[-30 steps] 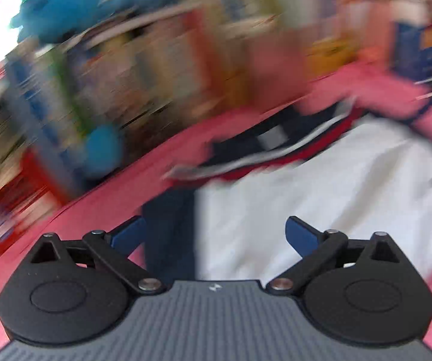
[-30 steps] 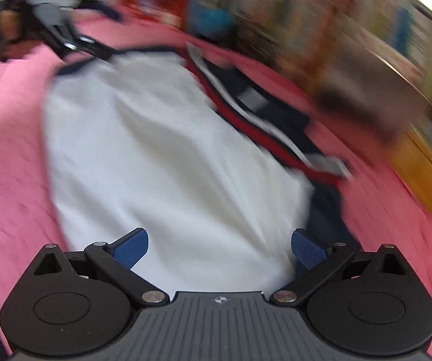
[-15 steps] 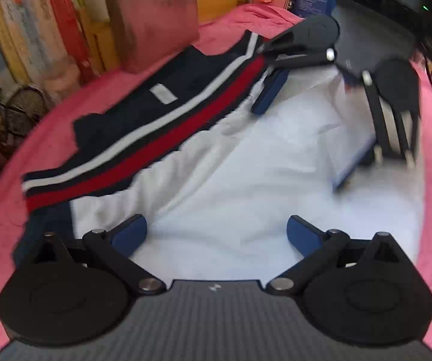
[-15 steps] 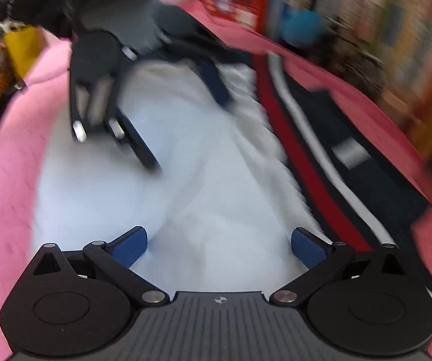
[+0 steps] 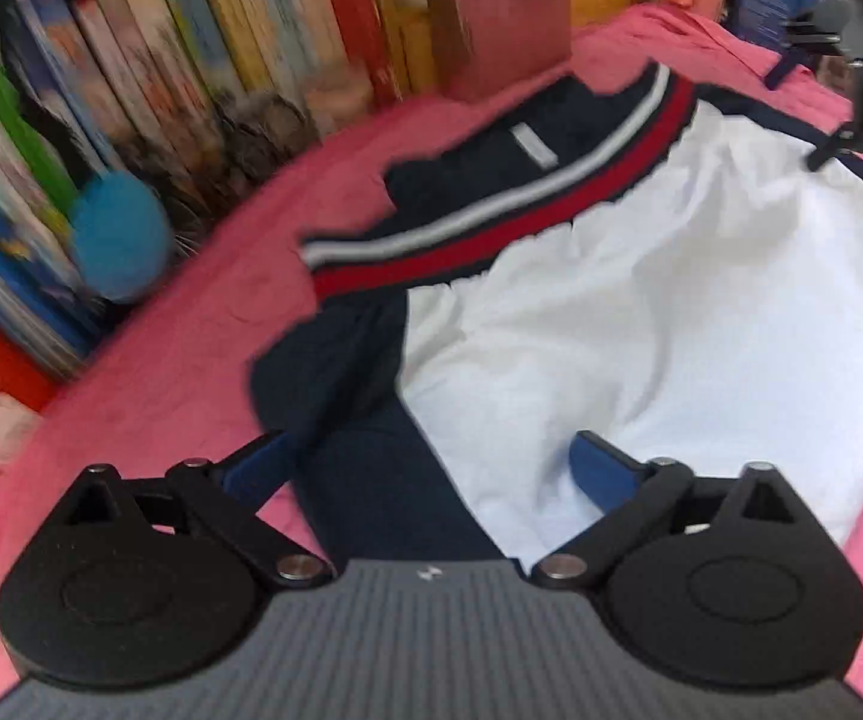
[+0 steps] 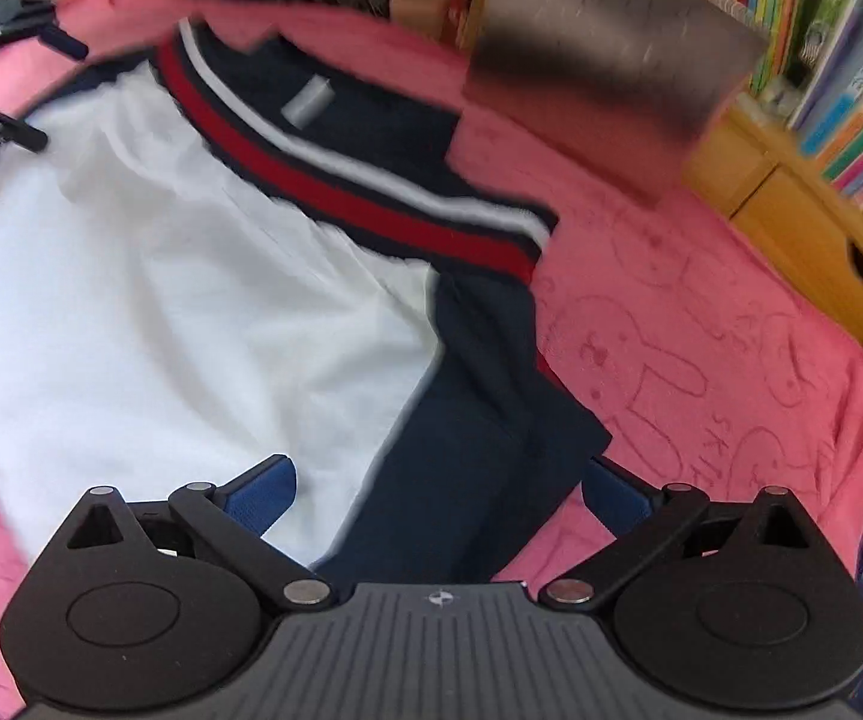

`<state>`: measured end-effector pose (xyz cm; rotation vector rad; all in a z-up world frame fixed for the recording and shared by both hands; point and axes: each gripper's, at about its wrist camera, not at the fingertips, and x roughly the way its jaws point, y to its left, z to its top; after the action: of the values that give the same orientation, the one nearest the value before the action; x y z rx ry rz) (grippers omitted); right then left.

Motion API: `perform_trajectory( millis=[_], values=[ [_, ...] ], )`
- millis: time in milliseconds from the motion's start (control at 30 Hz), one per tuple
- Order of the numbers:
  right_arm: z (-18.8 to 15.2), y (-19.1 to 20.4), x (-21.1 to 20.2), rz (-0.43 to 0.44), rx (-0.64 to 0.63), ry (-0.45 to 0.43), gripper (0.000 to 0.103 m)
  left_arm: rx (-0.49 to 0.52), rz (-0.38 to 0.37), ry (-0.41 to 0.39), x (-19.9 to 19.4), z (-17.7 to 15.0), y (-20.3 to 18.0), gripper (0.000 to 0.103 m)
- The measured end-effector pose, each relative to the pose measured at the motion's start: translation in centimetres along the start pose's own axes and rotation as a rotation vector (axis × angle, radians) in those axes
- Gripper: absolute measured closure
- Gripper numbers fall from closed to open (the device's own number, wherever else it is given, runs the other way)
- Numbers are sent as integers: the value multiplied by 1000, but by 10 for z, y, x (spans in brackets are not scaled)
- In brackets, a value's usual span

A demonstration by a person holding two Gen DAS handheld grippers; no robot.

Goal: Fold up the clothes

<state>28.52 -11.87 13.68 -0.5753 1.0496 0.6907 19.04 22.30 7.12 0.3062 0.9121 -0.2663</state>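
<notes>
A shirt with a white body (image 5: 641, 348), navy sleeves and a red and white chest stripe (image 5: 491, 228) lies spread on a pink blanket (image 5: 179, 360). My left gripper (image 5: 428, 468) is open, with one navy sleeve (image 5: 371, 468) lying between its blue fingers. My right gripper (image 6: 437, 492) is open too, over the opposite navy sleeve (image 6: 479, 450). Each gripper shows small in the other's view: the right gripper (image 5: 809, 111) at the shirt's far edge, the left gripper (image 6: 47, 90) likewise. Nothing is gripped.
A row of books (image 5: 161, 78) lines the far side of the blanket, with a brown box (image 5: 497, 6) and a blue plush ball (image 5: 119, 240) in front of it. A yellow wooden cabinet (image 6: 791, 210) stands to the right.
Half a second ago both grippers hovered over the white body, close together and facing each other. They have since swung apart, each to a navy sleeve at opposite ends of the shirt. Both stayed open.
</notes>
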Motion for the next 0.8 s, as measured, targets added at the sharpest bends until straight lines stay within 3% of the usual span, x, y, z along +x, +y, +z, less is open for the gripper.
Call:
perform_trajectory(
  millis=[100, 200, 267, 400, 533, 600, 800],
  values=[
    [6, 43, -21, 116, -93, -146, 0, 40, -49, -91, -25, 5, -34, 2],
    [20, 97, -4, 204, -162, -212, 0, 116, -60, -73, -12, 0, -74, 0],
    [23, 129, 15, 200, -189, -217, 0, 163, -25, -18, 4, -11, -93, 1],
    [6, 145, 39, 170, -169, -233, 0, 91, 29, 12, 4, -46, -84, 0],
    [-41, 114, 27, 75, -88, -258, 0, -21, 99, 41, -5, -77, -65, 0],
    [-70, 106, 14, -46, -129, -295, 0, -76, 178, 54, -13, -91, -54, 0],
    [-101, 87, -18, -289, 69, -190, 0, -288, 355, 79, -42, -125, -38, 0]
  ],
)
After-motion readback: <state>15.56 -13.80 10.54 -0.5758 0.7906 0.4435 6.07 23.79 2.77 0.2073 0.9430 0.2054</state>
